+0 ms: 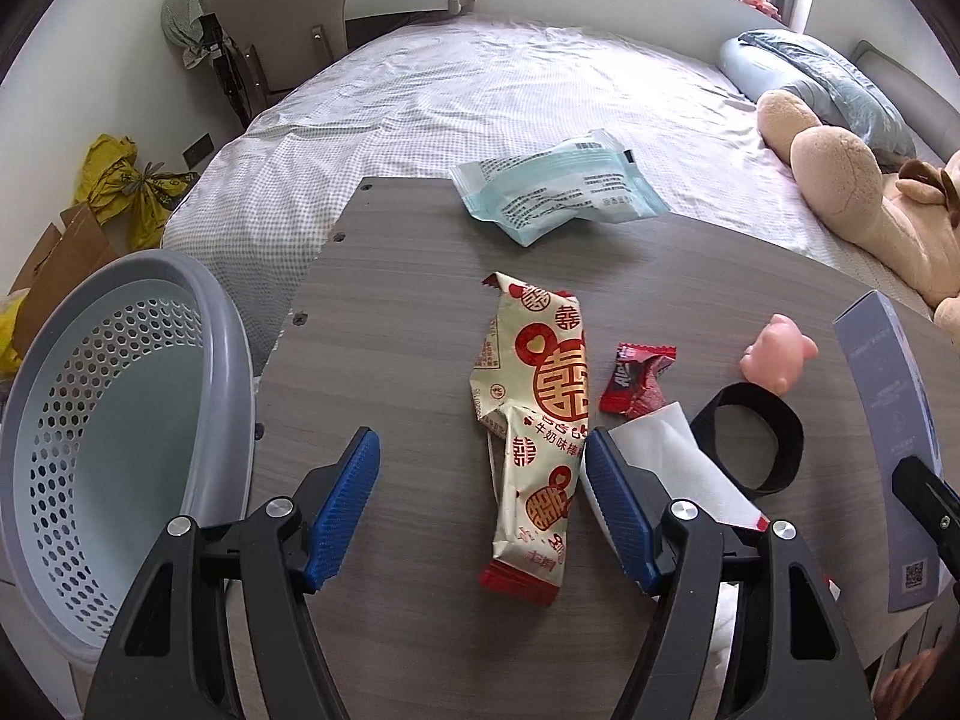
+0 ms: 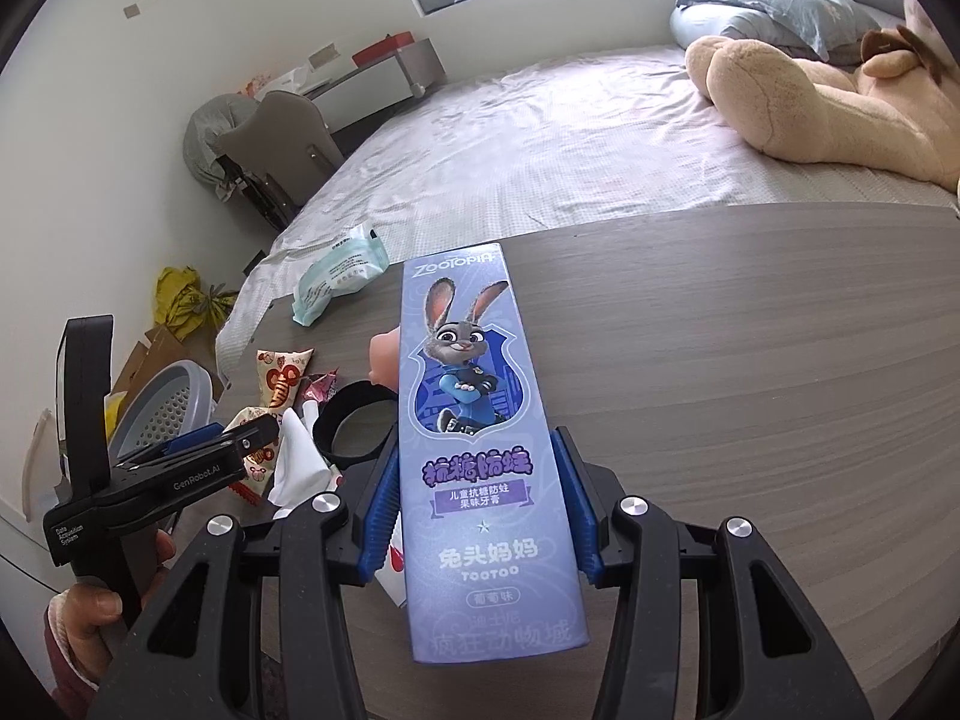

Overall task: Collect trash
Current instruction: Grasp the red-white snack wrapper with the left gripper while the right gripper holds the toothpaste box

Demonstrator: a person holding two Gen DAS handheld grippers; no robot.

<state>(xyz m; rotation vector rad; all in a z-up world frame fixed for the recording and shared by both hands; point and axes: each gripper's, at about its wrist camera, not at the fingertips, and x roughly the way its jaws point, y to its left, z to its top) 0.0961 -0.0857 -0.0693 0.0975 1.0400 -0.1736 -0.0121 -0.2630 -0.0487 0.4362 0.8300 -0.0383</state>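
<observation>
My left gripper [image 1: 483,450] is open, its blue pads on either side of the lower half of a long cream-and-red snack wrapper [image 1: 537,414] lying on the grey wood table [image 1: 390,330]. Beside it lie a small red candy wrapper [image 1: 636,384], a white paper scrap [image 1: 678,462] and a teal wipes packet [image 1: 558,192] at the far edge. My right gripper [image 2: 477,480] is shut on a purple Zootopia toothpaste box [image 2: 474,420], held above the table; the box also shows in the left wrist view [image 1: 888,420]. A grey perforated basket [image 1: 120,420] stands at the table's left.
A black band [image 1: 750,444] and a pink toy pig [image 1: 777,354] lie right of the wrappers. Behind the table is a bed [image 1: 480,102] with a plush toy [image 1: 870,198] and pillow. Yellow bags [image 1: 126,186] and cardboard sit on the floor at left.
</observation>
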